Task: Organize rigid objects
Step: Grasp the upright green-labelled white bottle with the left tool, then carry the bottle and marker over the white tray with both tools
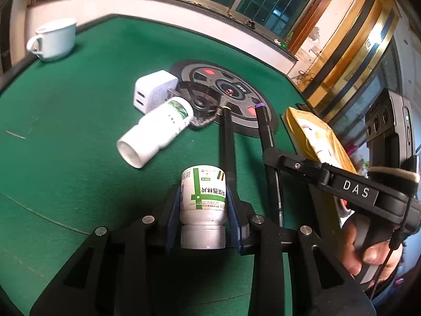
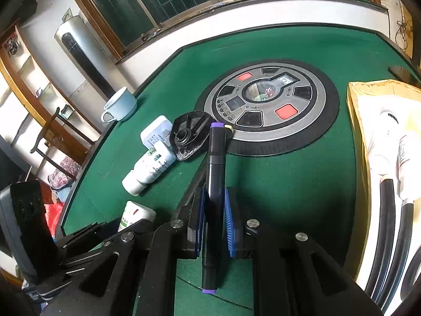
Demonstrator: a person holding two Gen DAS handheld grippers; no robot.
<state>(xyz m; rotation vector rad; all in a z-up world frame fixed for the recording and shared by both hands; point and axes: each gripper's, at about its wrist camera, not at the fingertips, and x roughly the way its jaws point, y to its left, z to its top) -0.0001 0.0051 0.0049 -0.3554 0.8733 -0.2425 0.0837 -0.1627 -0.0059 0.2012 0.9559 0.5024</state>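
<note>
Holding one item in each hand, we look to be mid-way through gathering the loose things off the green desk (image 1: 79, 100). Our left tongs (image 1: 204, 210) are clenched on a small white pill bottle (image 1: 203, 197) with a green-striped label, its ribbed cap pointing back toward us and its base forward. Our right tongs (image 2: 213, 221) are clenched on a black marker (image 2: 214, 184) with purple ends, which lies lengthwise between the blue pads; a second black pen with a yellowish tip (image 1: 226, 142) shows just beside it in the left view, though we cannot tell how it is held.

Judging by the open yellow envelope bag (image 2: 355, 121) at the right edge, which already holds white and black items, the next move probably calls for carrying both loads there and letting go over its mouth, one side at a time so the tongs do not collide.

Left on the desk are a larger white bottle (image 1: 155, 131) lying on its side, touching a white charger block (image 1: 152, 92) and a black plastic piece (image 2: 190, 137), with a pale cup (image 1: 54, 39) well apart near the far edge. The held bottle looks rigid and smooth, so it may slip if our grip eases.
</note>
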